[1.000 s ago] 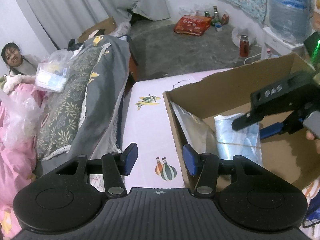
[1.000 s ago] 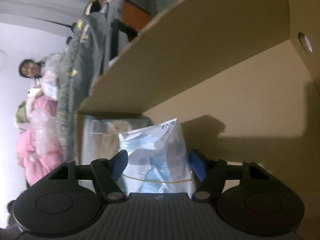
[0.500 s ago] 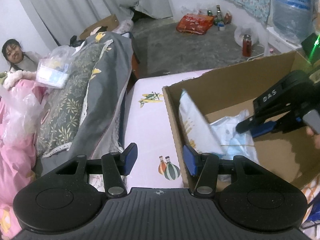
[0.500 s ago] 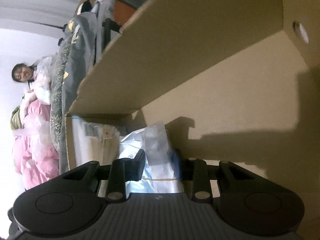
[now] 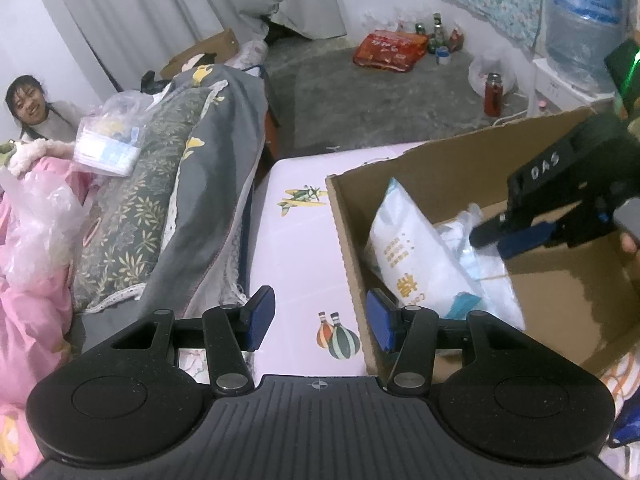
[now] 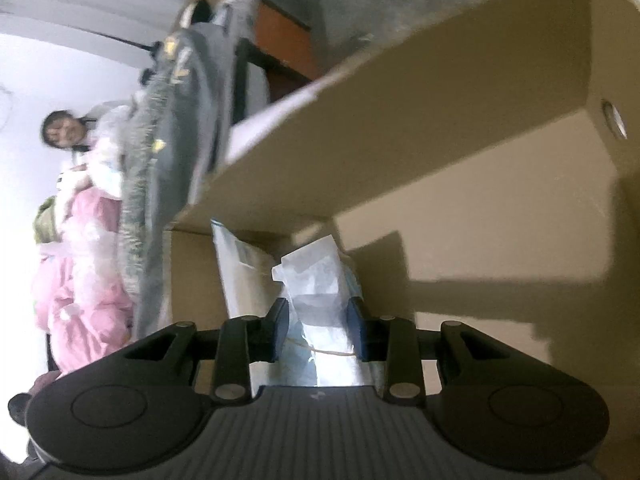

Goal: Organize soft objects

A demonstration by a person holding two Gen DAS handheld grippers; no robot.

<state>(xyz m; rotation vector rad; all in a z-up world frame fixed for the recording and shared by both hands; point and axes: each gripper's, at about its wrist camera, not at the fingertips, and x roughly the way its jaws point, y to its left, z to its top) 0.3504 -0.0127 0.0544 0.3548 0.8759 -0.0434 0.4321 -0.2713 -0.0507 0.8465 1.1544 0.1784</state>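
Note:
An open cardboard box (image 5: 440,168) stands on the pink printed sheet. Inside it, my right gripper (image 5: 486,238) is shut on the top of a clear plastic bag of pale blue soft items (image 5: 460,236), tied with a rubber band. In the right wrist view the bag (image 6: 316,280) is pinched between the blue pads of my right gripper (image 6: 318,326). A white pack with yellow lettering (image 5: 412,256) leans against the bag. My left gripper (image 5: 320,316) is open over the sheet, its right finger by the box's left wall, holding nothing.
Grey floral bedding (image 5: 180,208) and a pink quilt (image 5: 24,300) pile up on the left. A person (image 5: 28,108) sits at far left beside a plastic bag of packs (image 5: 108,148). A water jug (image 5: 580,20) and a red flask (image 5: 492,94) stand beyond the box.
My right gripper closed on the clear bag and raised it slightly. The white pack tipped up to lean on it. My left gripper stayed where it was.

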